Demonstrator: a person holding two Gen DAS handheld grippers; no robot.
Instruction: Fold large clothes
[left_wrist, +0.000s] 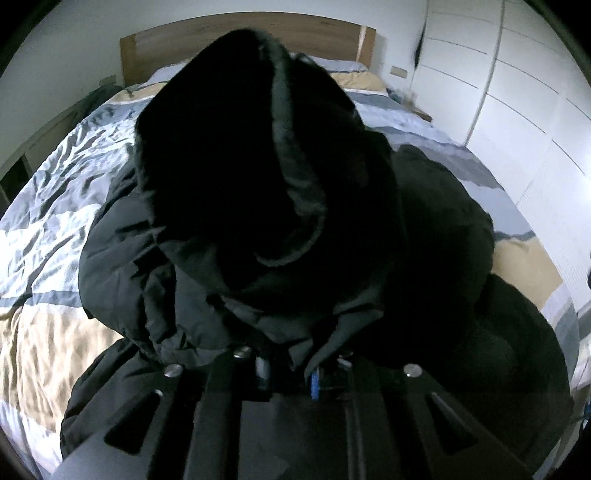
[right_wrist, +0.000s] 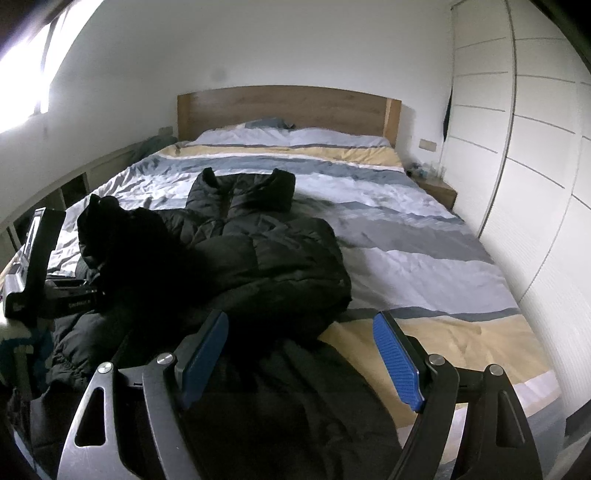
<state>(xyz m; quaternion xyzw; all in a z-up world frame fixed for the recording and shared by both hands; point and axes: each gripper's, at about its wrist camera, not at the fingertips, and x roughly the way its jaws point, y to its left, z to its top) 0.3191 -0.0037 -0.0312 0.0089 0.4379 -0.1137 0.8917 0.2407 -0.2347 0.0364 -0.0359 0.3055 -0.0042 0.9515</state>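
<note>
Black padded jacket (right_wrist: 258, 254): one item, bulky, quilted, with a fleece-lined hood (left_wrist: 236, 147). It lies on the bed (right_wrist: 424, 236), across the near-left part of the cover and running down to the foot edge. Both sleeves (right_wrist: 243, 188) sit side by side, pointing toward the headboard (right_wrist: 288, 107), which suggests the sides are already turned in and the body is partly gathered.

Left hand-held gripper (left_wrist: 288, 365): your fingers are buried in the jacket at the collar, with only a sliver of blue pad (left_wrist: 314, 384) showing. It looks closed on the fabric just below the hood. Holding there lifts the hood clear of the body, so you can lay it down over the folded sleeves rather than drag it.

Right hand-held gripper (right_wrist: 301, 356): your jaws stand wide apart, holding nothing, and hang over the lower part of the jacket near the foot edge of the bed. It is likely placed there to take the hem or pin the bulk while your left moves the hood.

Striped cover: grey, white and tan bands, rumpled on the left side.

Other fittings: white wardrobe (right_wrist: 524, 155) along the right edge of the bed; small bedside stand (right_wrist: 437, 188) at the far-right corner.

Risk, as a judgement: the padding is springy and may push any fold back open.
</note>
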